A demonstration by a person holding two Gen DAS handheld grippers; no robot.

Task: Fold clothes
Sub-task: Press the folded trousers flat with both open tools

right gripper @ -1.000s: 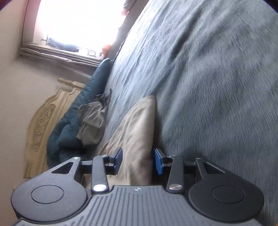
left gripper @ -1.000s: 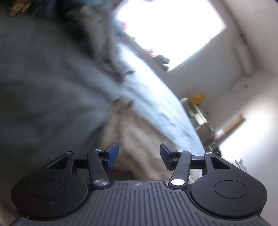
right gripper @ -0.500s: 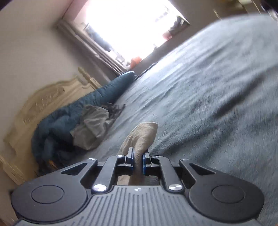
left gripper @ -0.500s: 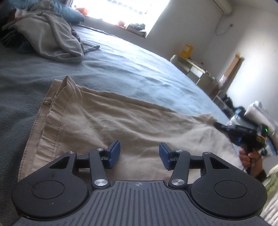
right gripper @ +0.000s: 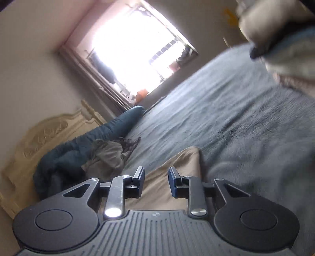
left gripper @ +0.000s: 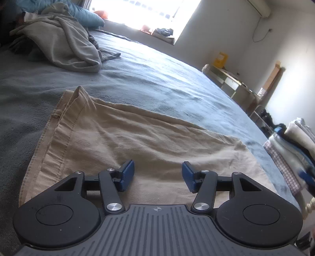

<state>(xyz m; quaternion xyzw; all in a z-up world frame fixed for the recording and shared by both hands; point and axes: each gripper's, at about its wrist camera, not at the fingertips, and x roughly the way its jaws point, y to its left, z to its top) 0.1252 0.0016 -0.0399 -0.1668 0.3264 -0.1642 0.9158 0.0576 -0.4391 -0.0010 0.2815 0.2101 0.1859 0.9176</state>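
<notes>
A beige garment [left gripper: 137,141] lies spread flat on the grey-blue bed cover [left gripper: 157,78], its hemmed edge at the left. My left gripper [left gripper: 158,176] hovers just over its near part, jaws opening, no cloth between the blue pads. In the right wrist view the same beige garment [right gripper: 169,177] shows beyond my right gripper [right gripper: 156,182], whose jaws are opening with a clear gap; the cloth lies below and behind them, not pinched.
A crumpled grey garment [left gripper: 65,43] and a teal pillow [left gripper: 86,17] lie at the head of the bed. A stack of folded clothes [left gripper: 293,153] stands at the bed's right edge. A carved headboard [right gripper: 49,134] and a bright window [right gripper: 137,51] are beyond.
The right gripper closed on the beige cloth's edge, then let go and lifted away, rolling. The left gripper swung from a blurred view to rest over the flat garment.
</notes>
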